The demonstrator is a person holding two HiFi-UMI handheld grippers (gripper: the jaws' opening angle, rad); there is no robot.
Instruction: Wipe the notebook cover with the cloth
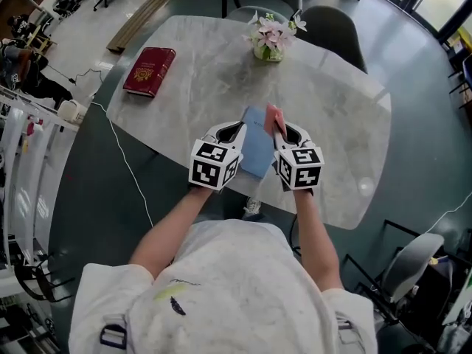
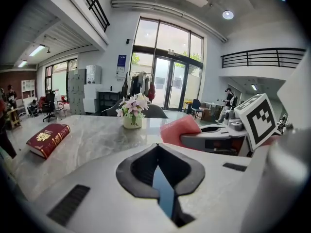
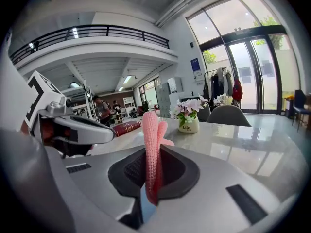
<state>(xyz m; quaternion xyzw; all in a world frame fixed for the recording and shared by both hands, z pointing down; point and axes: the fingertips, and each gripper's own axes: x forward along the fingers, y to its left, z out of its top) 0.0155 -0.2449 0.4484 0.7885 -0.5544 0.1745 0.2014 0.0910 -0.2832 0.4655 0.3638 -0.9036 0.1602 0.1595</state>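
Over the table (image 1: 332, 102), left tool (image 1: 234, 130) clamping notebook (image 1: 257, 147), right tool (image 1: 285, 132) pinching cloth (image 1: 274, 116) beside it.

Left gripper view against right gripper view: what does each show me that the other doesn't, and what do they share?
Left gripper view only: the left gripper shut on the edge of the blue notebook. Right gripper view only: the right gripper shut on the pink cloth, which stands upright between its jaws. Both: the red book, the flower pot and the marble table. Each also catches the other gripper from the side, and the cloth shows in both.
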